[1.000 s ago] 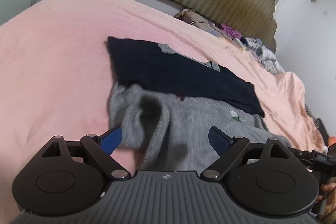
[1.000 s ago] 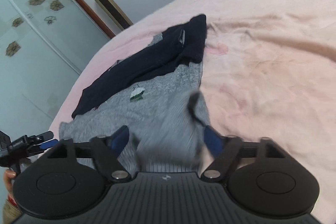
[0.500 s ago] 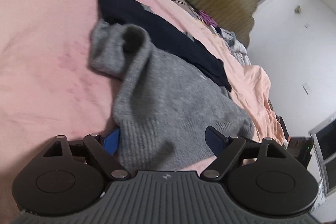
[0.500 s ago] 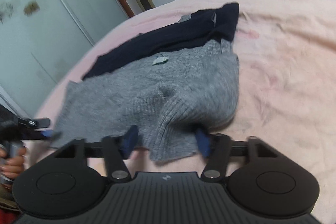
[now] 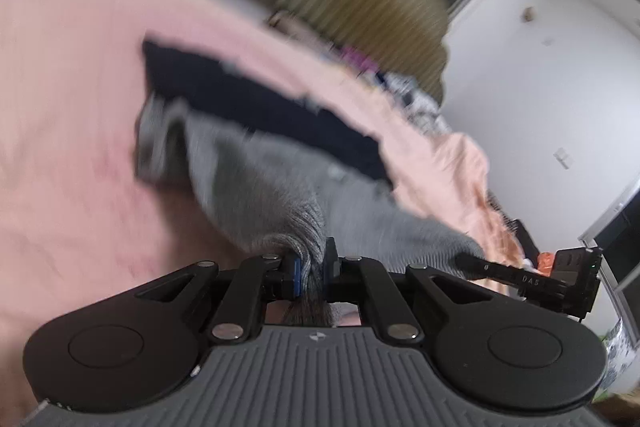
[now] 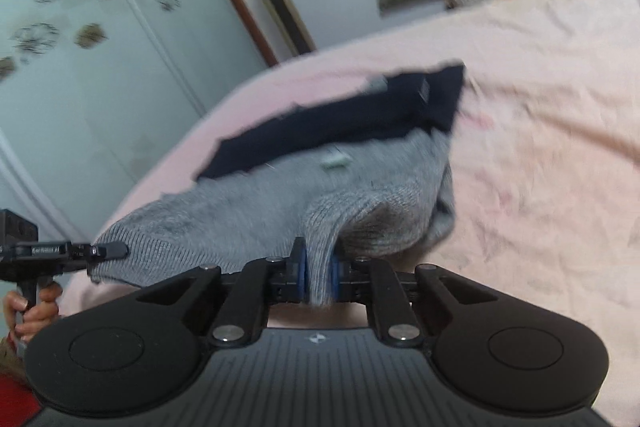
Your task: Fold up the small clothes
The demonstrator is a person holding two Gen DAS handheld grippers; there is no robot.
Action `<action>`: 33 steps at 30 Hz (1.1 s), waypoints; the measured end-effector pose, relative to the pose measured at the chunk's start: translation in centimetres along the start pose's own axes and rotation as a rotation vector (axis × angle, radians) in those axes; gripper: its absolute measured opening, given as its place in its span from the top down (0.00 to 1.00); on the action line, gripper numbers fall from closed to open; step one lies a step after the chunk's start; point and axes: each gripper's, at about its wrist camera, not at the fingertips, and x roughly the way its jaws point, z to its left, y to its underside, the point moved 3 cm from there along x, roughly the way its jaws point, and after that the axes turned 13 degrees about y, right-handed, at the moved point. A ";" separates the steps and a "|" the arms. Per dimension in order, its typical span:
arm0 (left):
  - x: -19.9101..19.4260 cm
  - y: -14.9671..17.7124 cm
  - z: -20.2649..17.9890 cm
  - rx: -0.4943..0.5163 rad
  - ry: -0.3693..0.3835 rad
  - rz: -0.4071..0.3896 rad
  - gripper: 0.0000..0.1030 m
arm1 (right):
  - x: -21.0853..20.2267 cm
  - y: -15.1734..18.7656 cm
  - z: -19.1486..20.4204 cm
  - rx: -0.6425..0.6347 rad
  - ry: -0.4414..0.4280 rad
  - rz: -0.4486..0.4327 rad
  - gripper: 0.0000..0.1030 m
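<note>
At lower centre of both wrist views, left gripper point(image 5: 311, 269) and right gripper point(image 6: 318, 277) had just closed on the grey knit sweater's point(image 6: 248, 203) hem, where a second earlier both stood open, readying the fold.

The other gripper's black arm point(image 5: 520, 277) bears pale characters, roughly "DA5". Seen from the right wrist, the left gripper's arm point(image 6: 44, 250) carries small print too blurred to read.

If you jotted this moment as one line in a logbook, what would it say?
left gripper: just closed, pinching grey sweater hem | right gripper: just closed on same hem | navy garment: behind, on pink bed
</note>
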 end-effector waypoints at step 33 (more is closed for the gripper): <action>-1.0 -1.9 -1.9 0.060 -0.079 -0.003 0.91 | -1.7 7.8 -4.5 0.215 -0.264 0.189 0.17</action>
